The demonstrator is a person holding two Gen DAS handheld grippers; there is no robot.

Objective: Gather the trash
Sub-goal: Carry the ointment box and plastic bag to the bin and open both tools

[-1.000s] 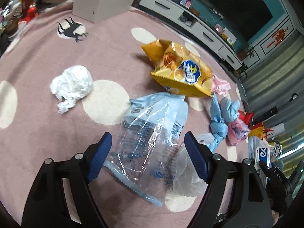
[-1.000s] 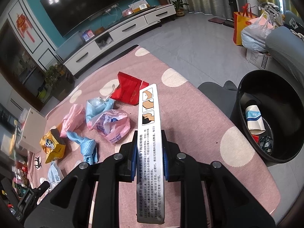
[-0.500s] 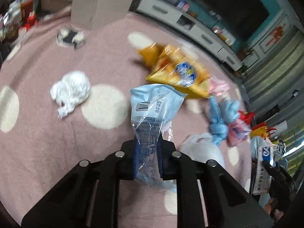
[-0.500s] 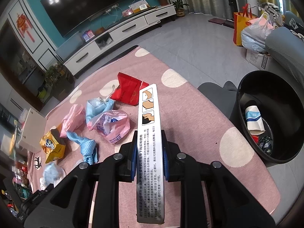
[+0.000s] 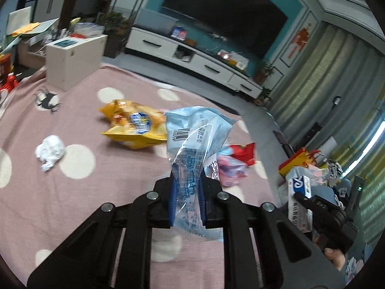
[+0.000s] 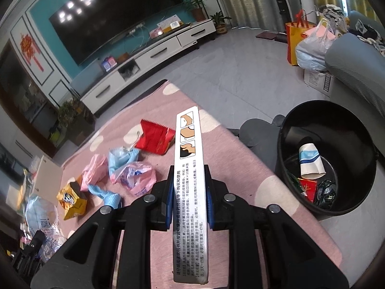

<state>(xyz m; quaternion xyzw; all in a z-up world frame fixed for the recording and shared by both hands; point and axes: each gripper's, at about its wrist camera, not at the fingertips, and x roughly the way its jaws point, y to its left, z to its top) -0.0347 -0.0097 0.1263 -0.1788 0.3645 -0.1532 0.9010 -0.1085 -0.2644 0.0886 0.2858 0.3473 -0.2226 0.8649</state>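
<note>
- left gripper [image 5: 187,192]: fingers clamped on clear blue plastic bag [image 5: 192,149], raised above pink rug [image 5: 84,204]
- right gripper [image 6: 189,192]: fingers clamped on white carton [image 6: 189,168], near black bin [image 6: 324,207]

Left claw [image 5: 187,193] and right claw [image 6: 189,198] are both clamped tight, angled downward.

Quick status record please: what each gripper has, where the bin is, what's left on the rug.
left gripper: shut on clear blue plastic bag
right gripper: shut on white printed box
bin: black, on the floor off the rug's edge, holds a paper cup and other scraps
rug: yellow chip bag, white crumpled wad, red wrapper, pink bags
</note>
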